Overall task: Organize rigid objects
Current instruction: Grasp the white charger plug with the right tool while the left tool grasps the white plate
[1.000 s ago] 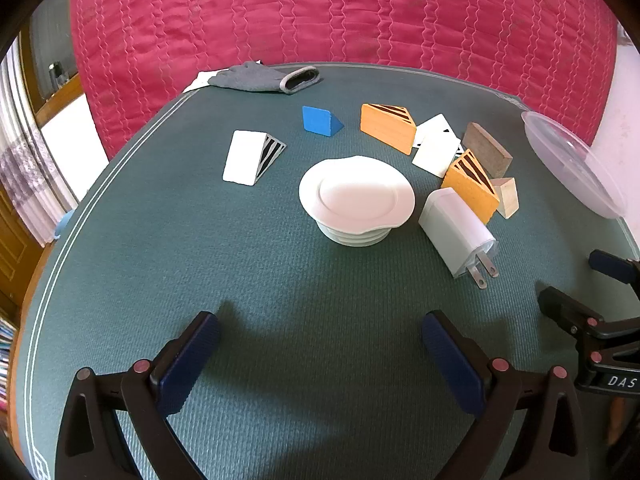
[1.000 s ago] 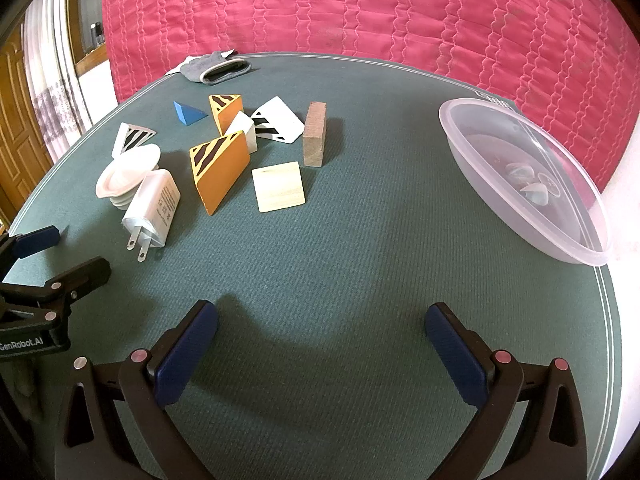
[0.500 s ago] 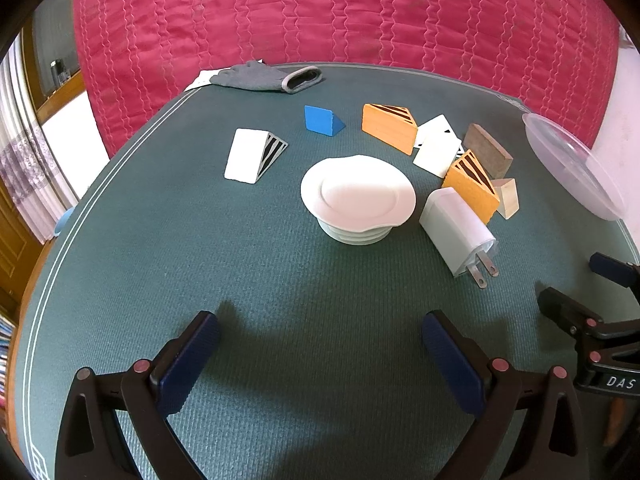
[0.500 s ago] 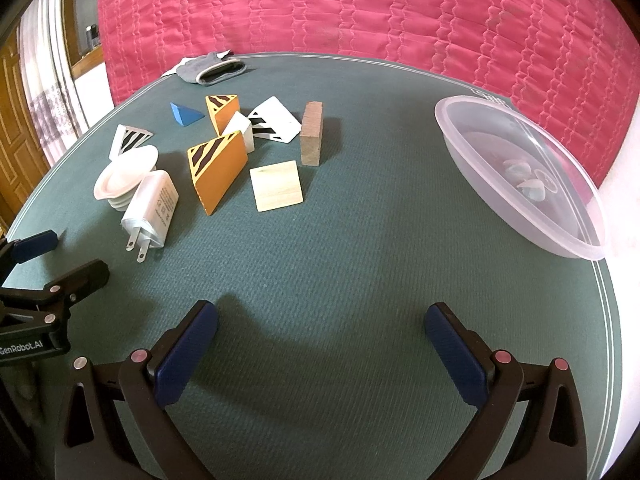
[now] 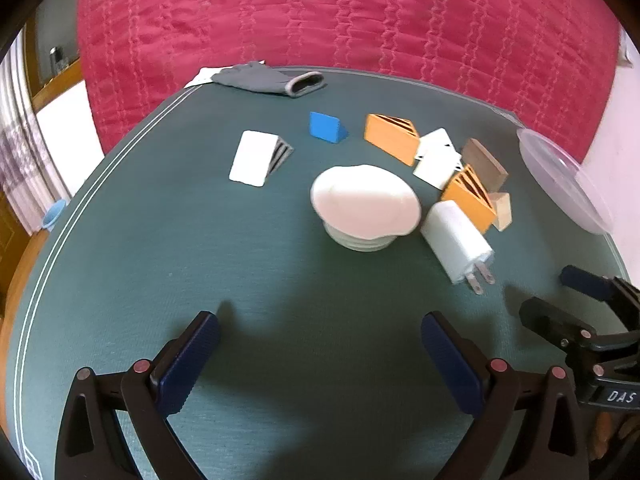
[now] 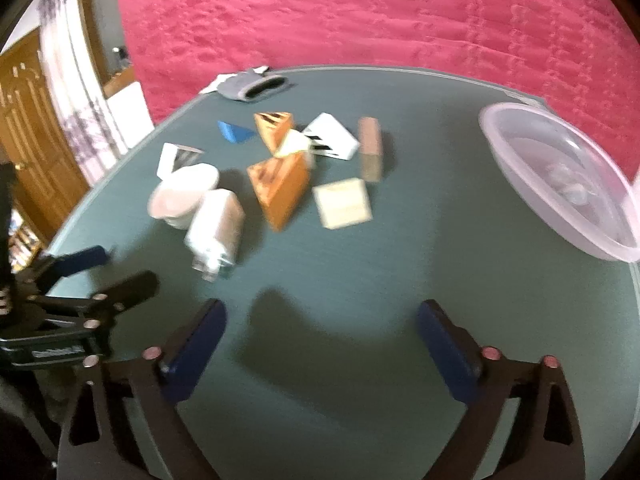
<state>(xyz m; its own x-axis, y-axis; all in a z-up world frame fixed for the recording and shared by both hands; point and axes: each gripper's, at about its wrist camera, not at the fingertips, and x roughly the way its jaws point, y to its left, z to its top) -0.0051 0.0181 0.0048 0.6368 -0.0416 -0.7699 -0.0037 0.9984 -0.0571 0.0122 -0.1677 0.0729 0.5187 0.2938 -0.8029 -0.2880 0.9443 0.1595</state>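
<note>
Left gripper (image 5: pixel 320 344) jaws apart, empty, low in the frame over the green felt table (image 5: pixel 168 264). Right gripper (image 6: pixel 320 332) also spread wide, empty (view blurred). Cluster at frame centre: white round lid (image 5: pixel 365 205), white plug charger (image 5: pixel 456 246) touching it, 2 orange striped wedges (image 5: pixel 469 198), blue wedge (image 5: pixel 325 127). Clear plastic bowl (image 6: pixel 560 176) at right edge.

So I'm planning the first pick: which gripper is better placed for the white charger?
Left, narrowly. The white charger lies just ahead-right of the open left gripper; from the right gripper, also open, it sits further off-axis.
</note>
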